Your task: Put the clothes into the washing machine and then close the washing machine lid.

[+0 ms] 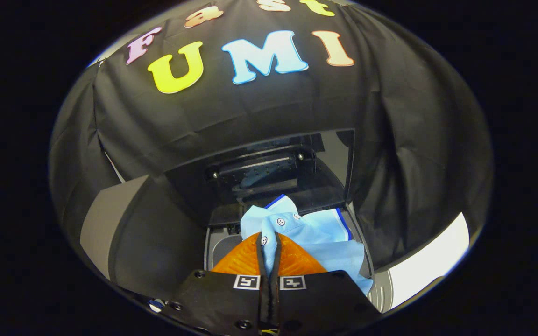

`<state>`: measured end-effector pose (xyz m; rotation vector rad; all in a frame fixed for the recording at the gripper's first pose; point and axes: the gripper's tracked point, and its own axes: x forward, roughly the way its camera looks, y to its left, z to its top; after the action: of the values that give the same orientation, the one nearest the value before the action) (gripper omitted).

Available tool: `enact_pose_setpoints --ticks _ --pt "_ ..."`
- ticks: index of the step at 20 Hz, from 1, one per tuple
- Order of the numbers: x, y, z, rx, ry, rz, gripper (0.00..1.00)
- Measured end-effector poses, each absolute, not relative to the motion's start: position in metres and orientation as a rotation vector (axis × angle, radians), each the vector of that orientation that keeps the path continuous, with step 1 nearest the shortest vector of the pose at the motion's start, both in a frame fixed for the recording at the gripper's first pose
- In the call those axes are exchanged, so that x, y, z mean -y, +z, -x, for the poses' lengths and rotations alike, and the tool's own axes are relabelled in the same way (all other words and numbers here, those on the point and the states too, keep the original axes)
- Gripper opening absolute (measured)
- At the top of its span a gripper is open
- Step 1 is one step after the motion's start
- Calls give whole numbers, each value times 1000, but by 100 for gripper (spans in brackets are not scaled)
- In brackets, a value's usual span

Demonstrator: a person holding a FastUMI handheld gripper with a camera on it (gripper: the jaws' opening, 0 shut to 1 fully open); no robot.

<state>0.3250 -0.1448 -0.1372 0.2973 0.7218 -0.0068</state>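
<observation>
A light blue polo shirt point(318, 233) with white buttons and a dark blue collar edge hangs from my gripper point(269, 242), whose fingers are shut on the buttoned placket. The cloth drapes ahead of and to the right of the fingers. Beyond it the washing machine point(220, 242) stands with its dark glass lid point(269, 172) raised upright at the back. The shirt is over the machine's open top. The drum itself is hidden behind the fingers and the cloth.
Black booth cloth point(414, 154) closes in behind and on both sides of the machine. A grey panel point(105, 224) stands to the left, and a pale strip of floor point(432, 261) shows at the lower right.
</observation>
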Motion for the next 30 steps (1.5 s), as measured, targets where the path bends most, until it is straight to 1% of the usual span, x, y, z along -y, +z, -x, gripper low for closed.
enact_pose_setpoints --ticks 5,11,15,17,20,24,30 --pt "145 -177 -330 -772 -26 -268 2" --pt "140 -199 -335 -815 -35 -241 1" --pt "140 -219 -331 -885 -39 -256 65" --pt "148 -214 -332 -853 -72 -220 96" --pt "144 -206 -329 -841 -43 -201 98" --pt "144 -174 -336 -769 -30 -188 98" --pt "141 -97 -354 -634 -3 -184 98"
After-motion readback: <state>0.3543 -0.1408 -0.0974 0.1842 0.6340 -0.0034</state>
